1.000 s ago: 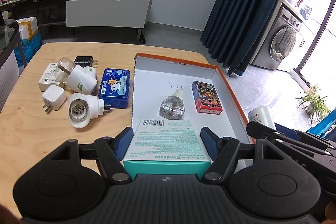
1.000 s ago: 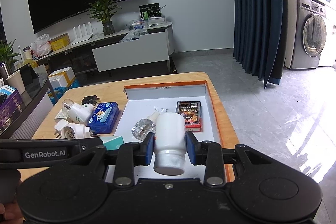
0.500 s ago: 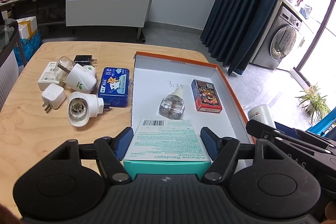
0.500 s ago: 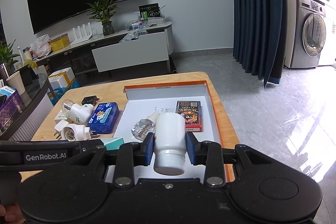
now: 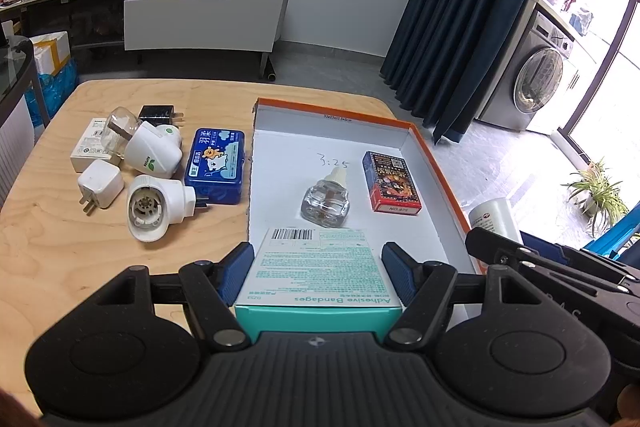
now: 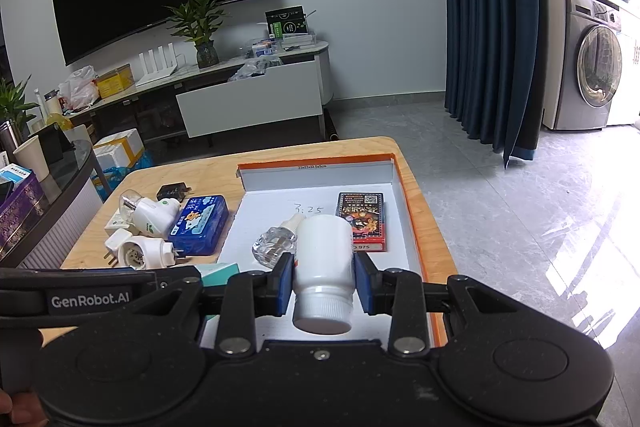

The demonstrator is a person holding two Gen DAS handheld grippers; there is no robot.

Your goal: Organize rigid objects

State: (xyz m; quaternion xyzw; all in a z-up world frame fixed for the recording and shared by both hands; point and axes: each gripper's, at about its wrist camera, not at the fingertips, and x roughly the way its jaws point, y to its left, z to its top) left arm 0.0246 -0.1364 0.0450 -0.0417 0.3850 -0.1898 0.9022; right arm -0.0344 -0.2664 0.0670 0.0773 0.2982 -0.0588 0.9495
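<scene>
Reading "Adhesive Bandages" on the box (image 5: 318, 269); card pack (image 5: 391, 181) seemingly "NO.975".

The left gripper (image 5: 318, 277) clamps a teal adhesive bandages box (image 5: 318, 273) over the near end of the orange-edged tray (image 5: 440, 171), where a clear refill bottle (image 5: 326, 201) lies beside a red card pack (image 5: 390, 181). Plug-in vaporizers (image 5: 154, 151) and a blue tin (image 5: 216, 165) sit left on the wooden table (image 5: 40, 247).

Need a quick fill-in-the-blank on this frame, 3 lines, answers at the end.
1. The left gripper is shut on a box printed "Adhesive ____".
2. The right gripper holds a ____ bottle with its cap toward the camera.
3. The card pack and the clear glass bottle lie inside the orange-edged ____.

Answers: Bandages; white; tray
</scene>
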